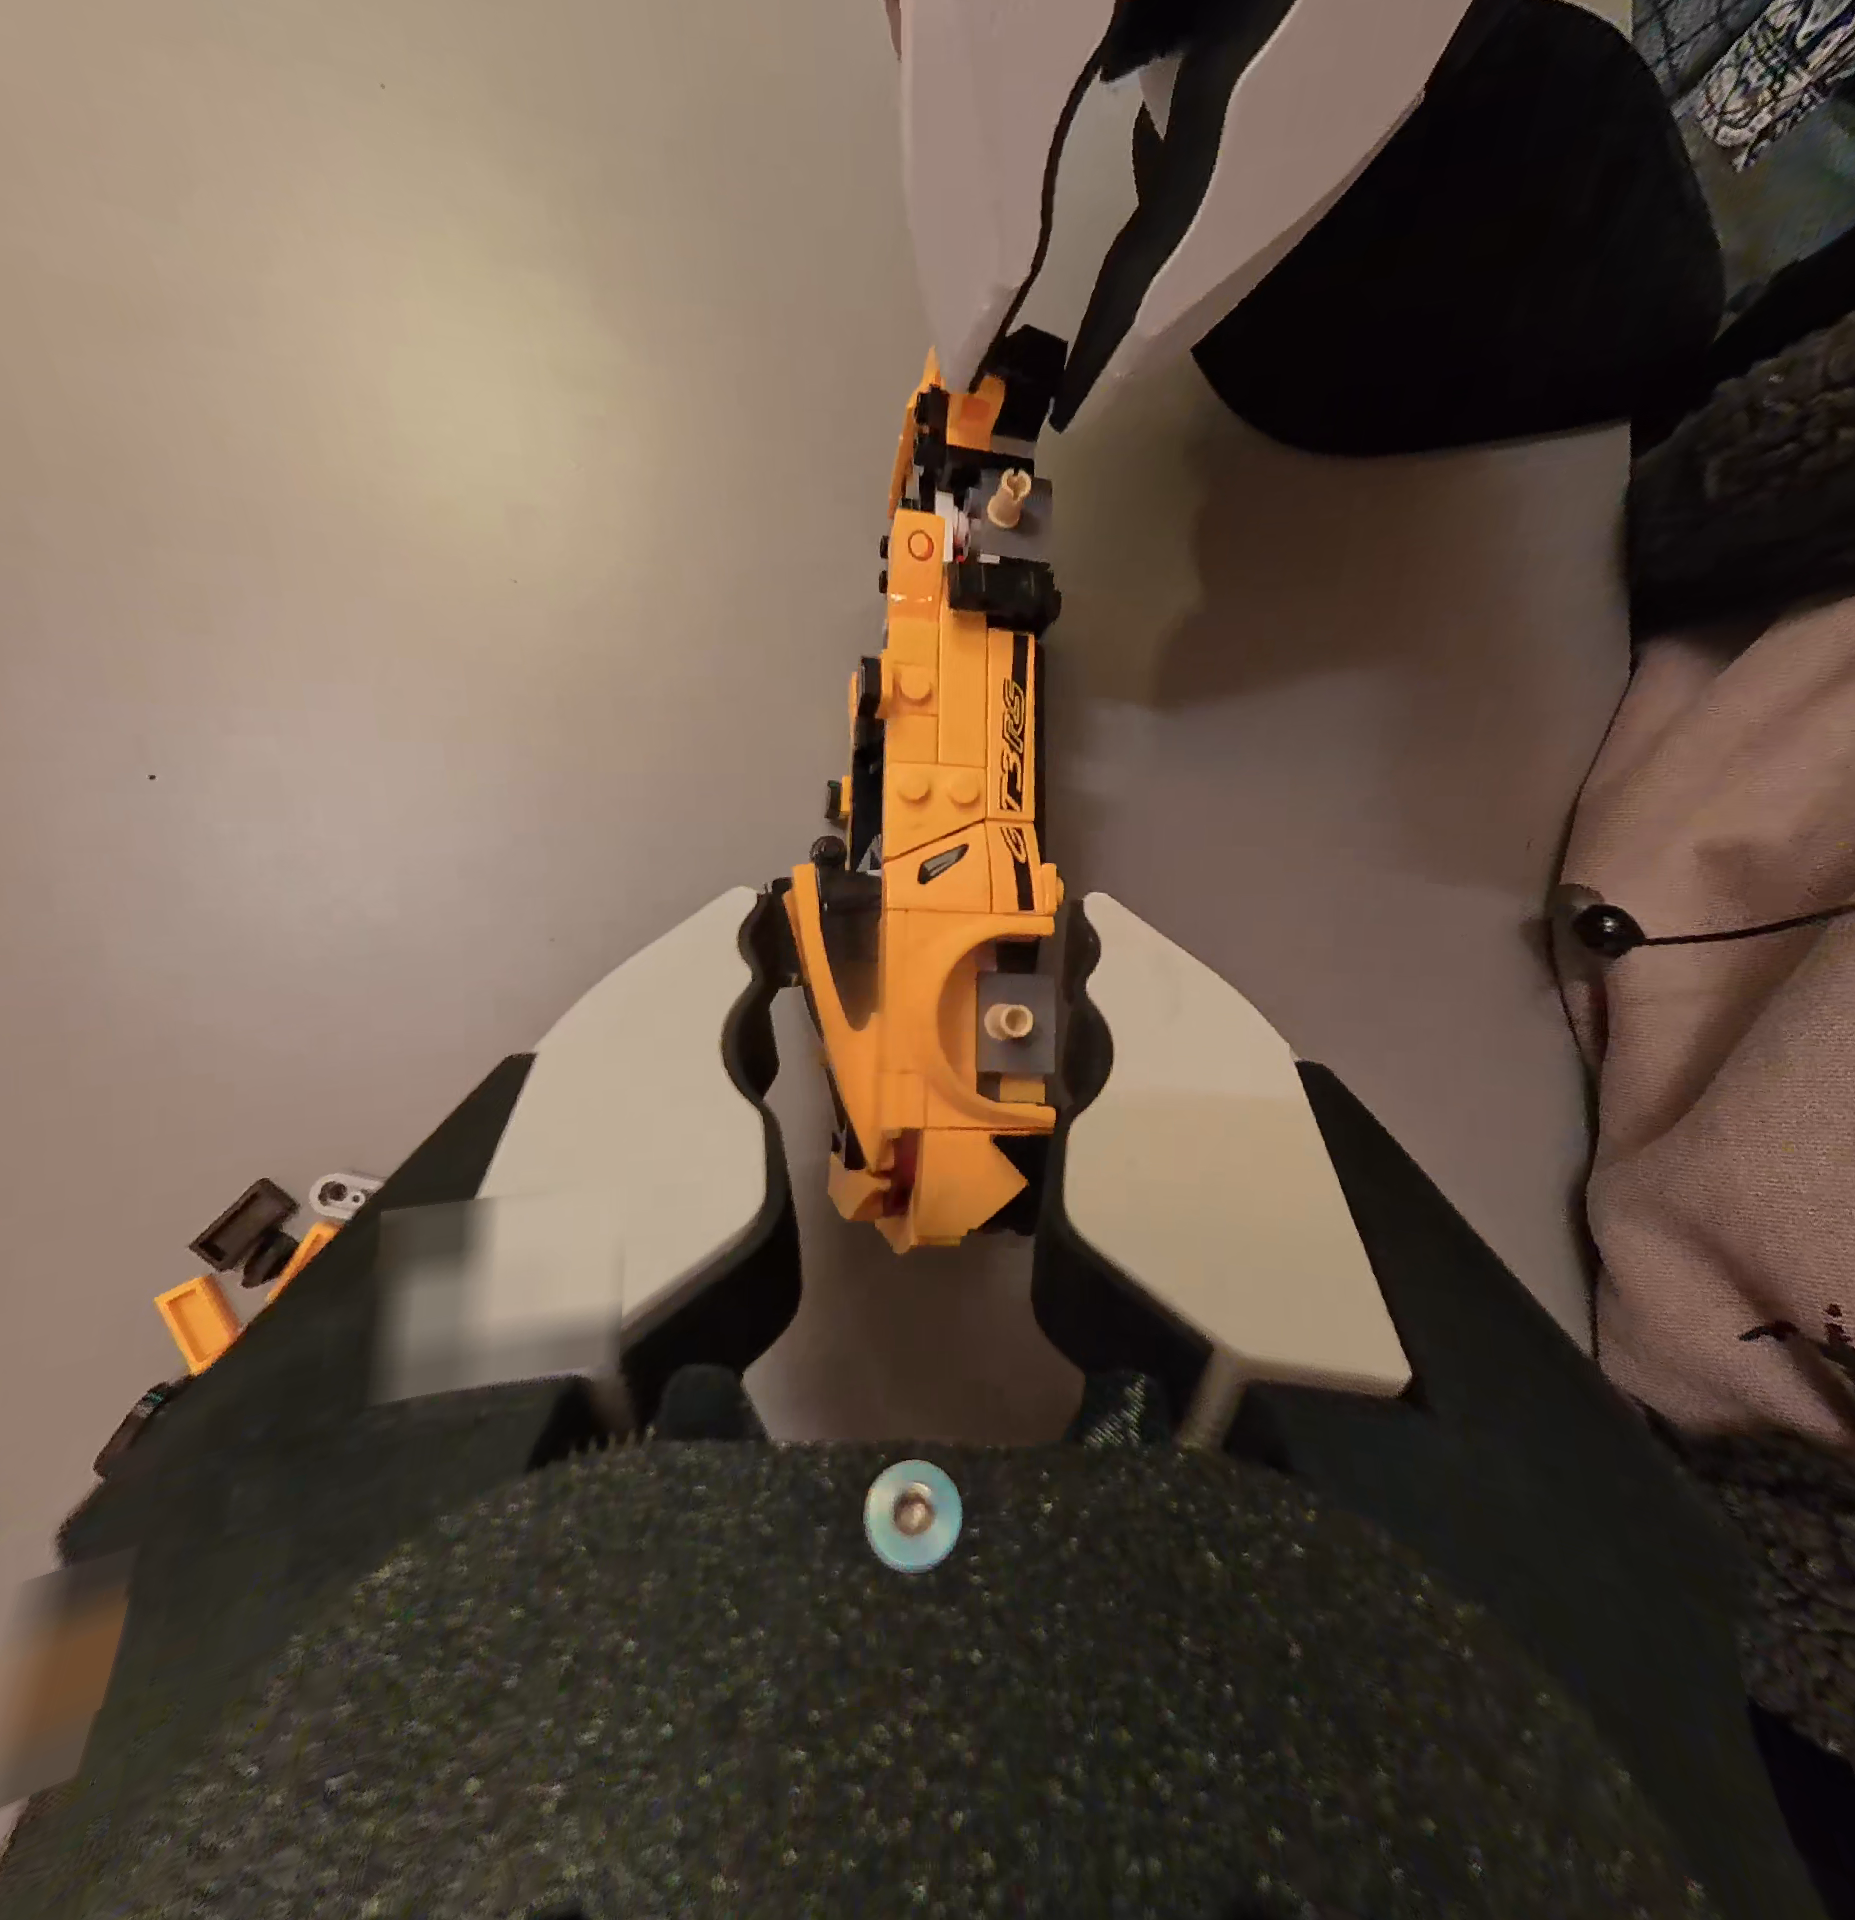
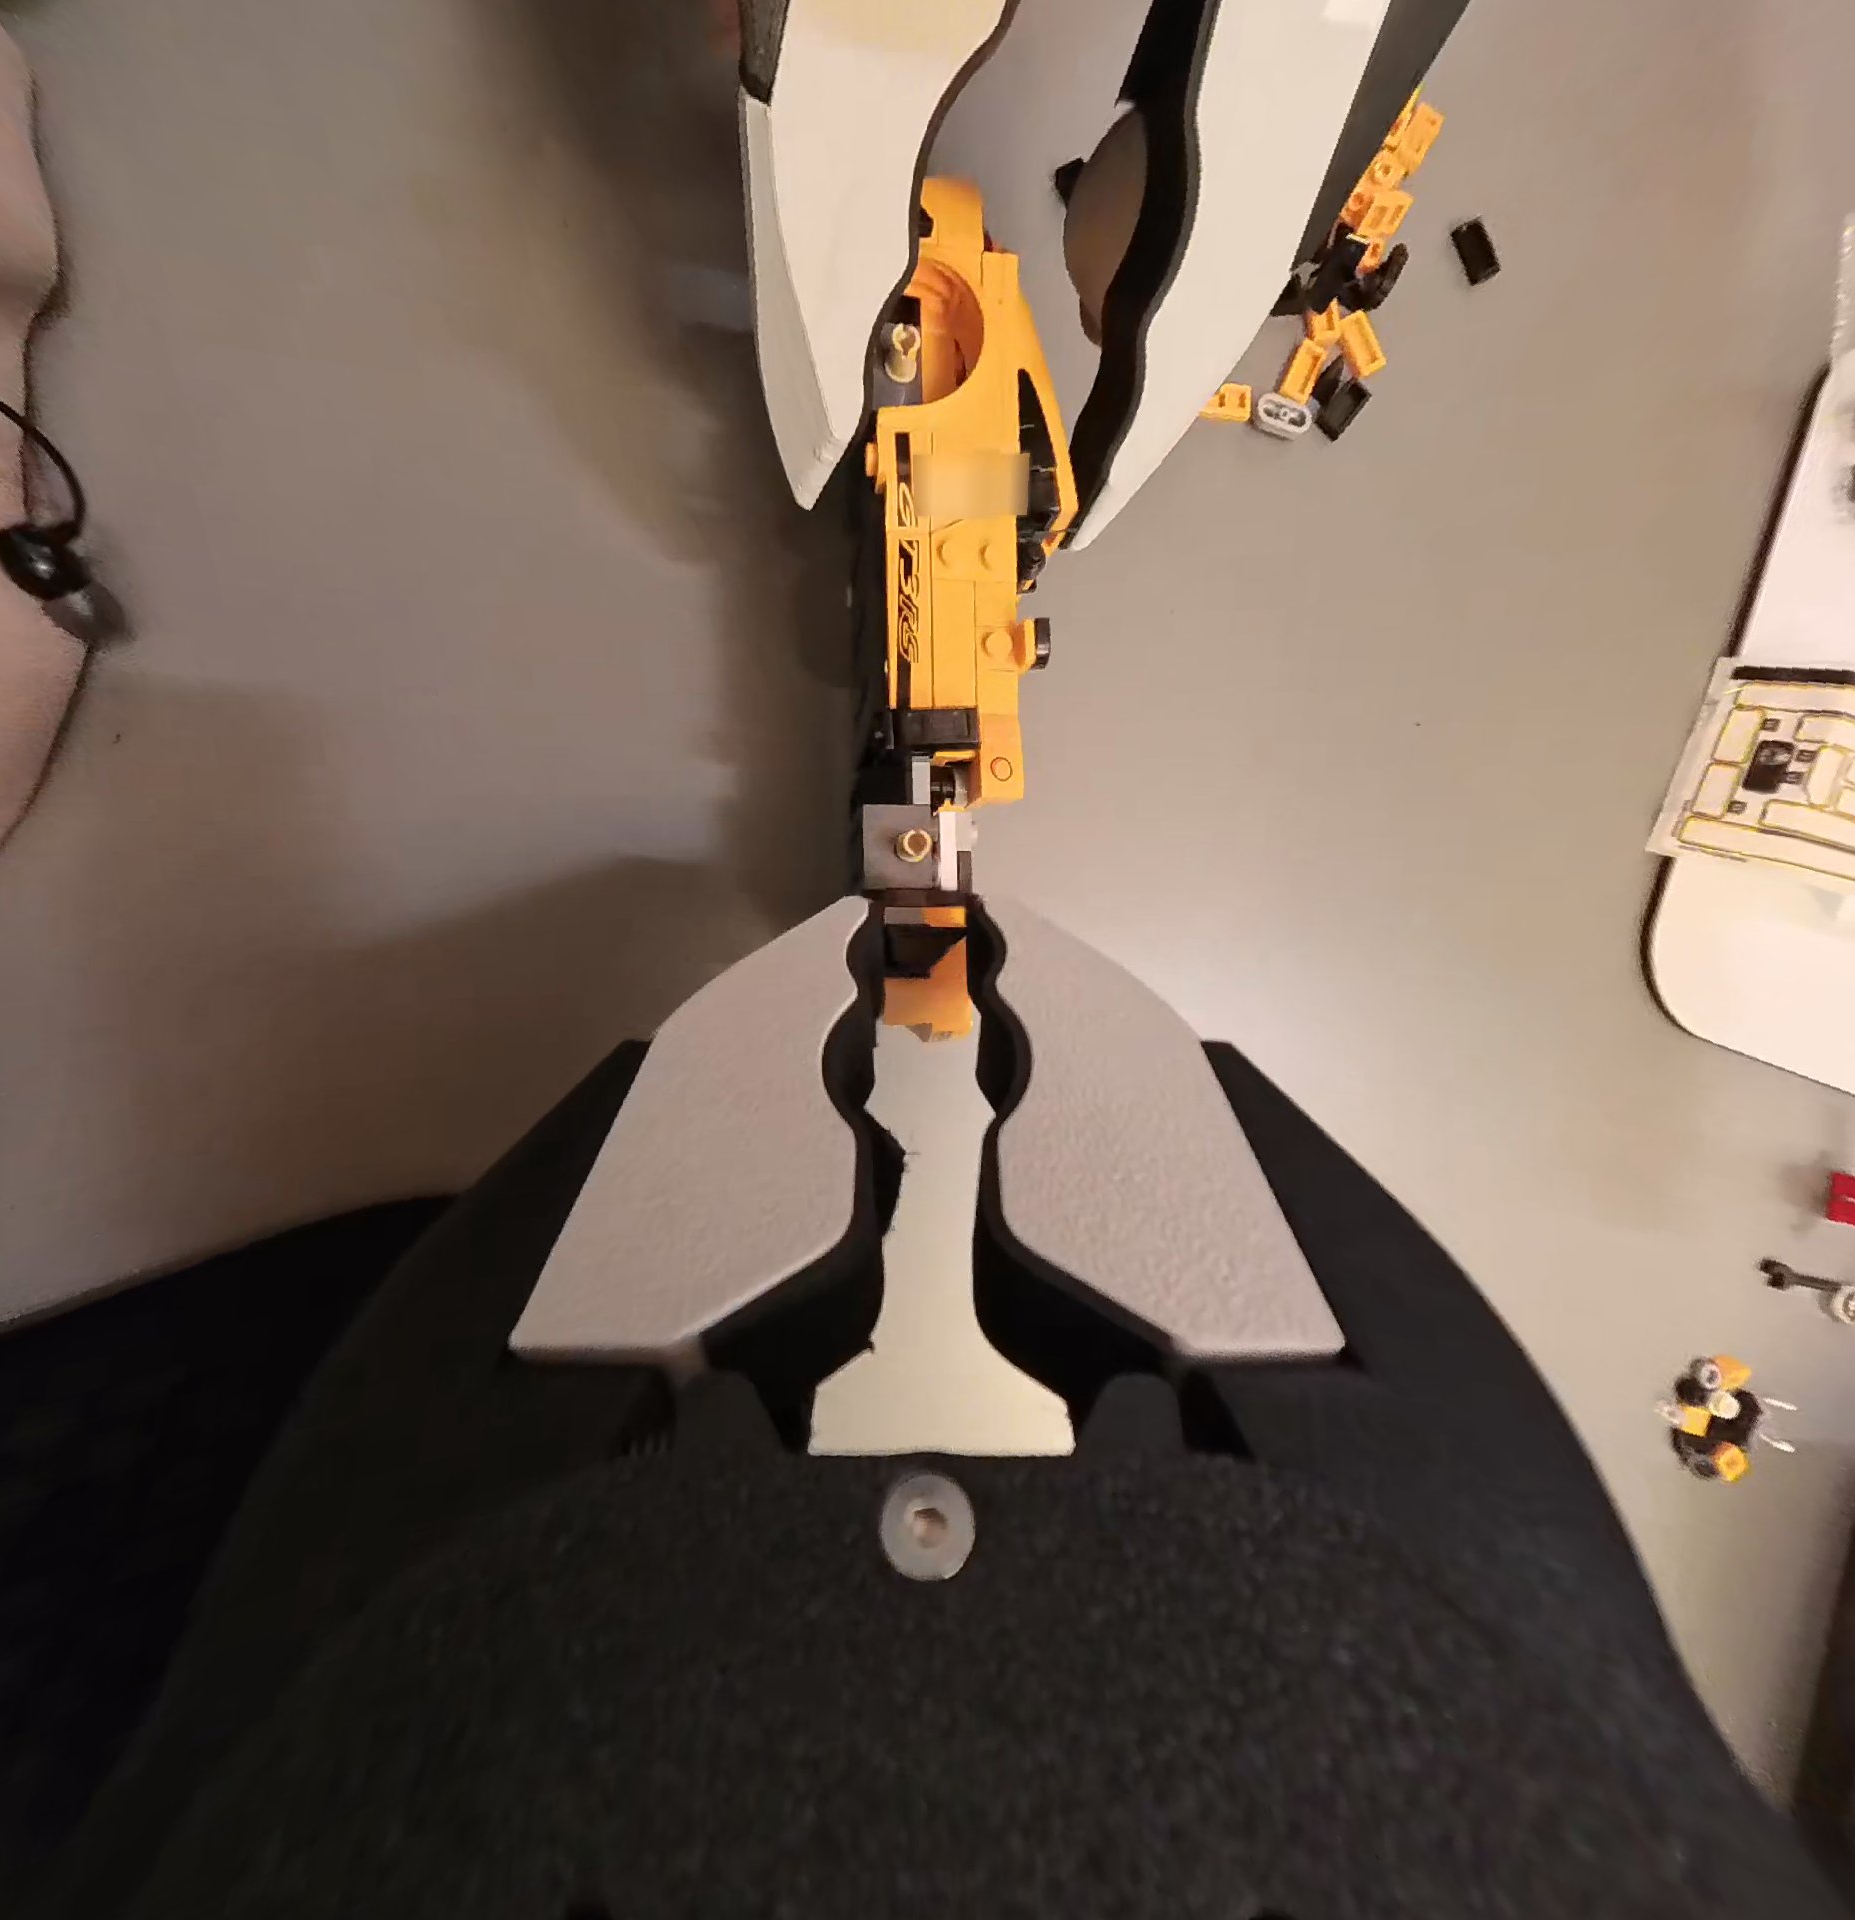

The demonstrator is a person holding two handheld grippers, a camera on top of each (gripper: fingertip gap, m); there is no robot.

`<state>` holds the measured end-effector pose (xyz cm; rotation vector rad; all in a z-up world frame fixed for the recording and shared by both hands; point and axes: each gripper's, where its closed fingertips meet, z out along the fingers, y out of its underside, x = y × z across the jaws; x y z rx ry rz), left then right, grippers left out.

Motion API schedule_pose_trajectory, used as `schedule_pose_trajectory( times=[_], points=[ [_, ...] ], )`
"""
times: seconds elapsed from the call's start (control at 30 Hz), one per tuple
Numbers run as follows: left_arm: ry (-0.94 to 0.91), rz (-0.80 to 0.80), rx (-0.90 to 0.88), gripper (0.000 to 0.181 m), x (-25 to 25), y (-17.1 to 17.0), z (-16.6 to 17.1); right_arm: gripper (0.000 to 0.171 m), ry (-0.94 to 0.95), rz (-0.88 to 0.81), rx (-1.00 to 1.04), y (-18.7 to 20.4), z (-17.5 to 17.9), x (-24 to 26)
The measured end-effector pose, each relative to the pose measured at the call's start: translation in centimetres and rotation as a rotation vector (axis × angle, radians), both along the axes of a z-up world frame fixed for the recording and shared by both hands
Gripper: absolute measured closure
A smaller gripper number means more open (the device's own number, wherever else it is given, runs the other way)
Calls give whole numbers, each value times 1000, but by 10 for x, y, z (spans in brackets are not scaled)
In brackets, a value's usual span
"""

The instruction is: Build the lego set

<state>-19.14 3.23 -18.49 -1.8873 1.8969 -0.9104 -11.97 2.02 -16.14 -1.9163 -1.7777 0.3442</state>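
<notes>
1. i have the left claw (image 1: 918,1049) closed on one end of the yellow lego car (image 1: 954,831), centre of its frame, wheel arch and axle pin (image 1: 1009,1021) facing the camera.
2. the right claw (image 2: 928,982) pinches the opposite end, nearly closed, so the car hangs braced between both above the surface (image 1: 383,520); i judge this steadies it for pressing parts on.
3. only the right view shows the loose bricks (image 2: 1338,343) upper right, a sticker sheet (image 2: 1775,779) at right and a white tray (image 2: 1733,987).
4. the left view shows just a few pieces (image 1: 237,1262) lower left.
</notes>
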Motion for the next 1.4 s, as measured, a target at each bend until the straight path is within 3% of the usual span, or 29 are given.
schedule_pose_trajectory(
  times=[1.03, 1.4],
  points=[
    [-13, 2, -14, 130, -1, 0, -2, 150, 56, 11, -6, -1, 1, 2],
    [-28, -2, -1, 130, -1, -1, -2, 156, 178, -231, -83, -5, 12, 5]
  ],
)
